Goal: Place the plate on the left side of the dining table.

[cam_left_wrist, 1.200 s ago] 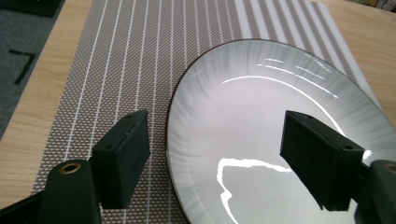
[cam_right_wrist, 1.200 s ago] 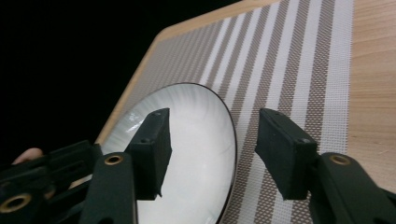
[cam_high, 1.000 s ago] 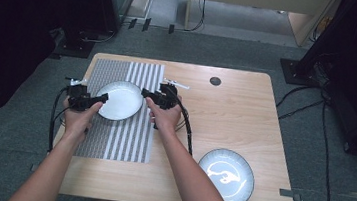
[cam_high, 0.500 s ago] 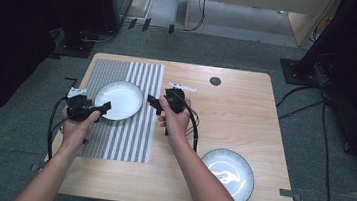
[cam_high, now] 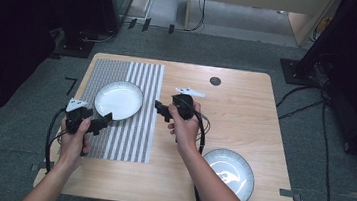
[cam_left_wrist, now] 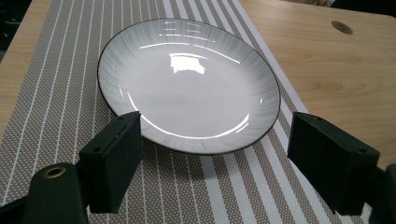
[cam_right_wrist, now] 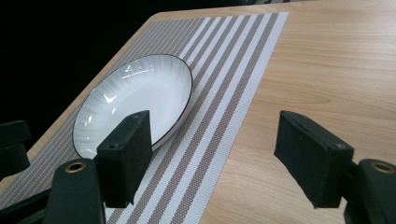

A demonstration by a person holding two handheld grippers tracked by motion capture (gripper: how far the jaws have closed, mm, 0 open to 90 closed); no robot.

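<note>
Work in hand: handling the white plate (cam_high: 119, 100), which lies flat on the striped placemat (cam_high: 132, 136) at the far left of the table (cam_high: 245, 112).
Left gripper (cam_high: 102, 122): jaws spread wide, holding nothing. It sits just off the plate's near rim. In the left gripper view the plate (cam_left_wrist: 189, 84) lies ahead, between the lines of the two jaws; its near edge looks close to the left jaw, contact not confirmed.
Right gripper (cam_high: 159, 109): jaws spread wide, holding nothing. It is to the right of the plate, over the mat's right edge, pointing left. In the right gripper view the plate (cam_right_wrist: 135, 100) is beyond and left of the jaws, apart from them.
Second plate (cam_high: 229, 170): patterned, at the near right of the table, well apart from both grippers and partly behind the right forearm.
Risk, rim grip: the plate is shallow with a low, thin rim. A jaw closing on the rim at a slant would probably slip off the glazed surface.
Risk, push: a jaw driven against the edge instead of under it would likely slide the plate across the mat, or drag the mat.
Risk, uneven lift: if only one side is gripped, the plate may tilt and drop.
Risk, cables: the trailing cable (cam_high: 52, 137) could snag on the table edge during a lift.
</note>
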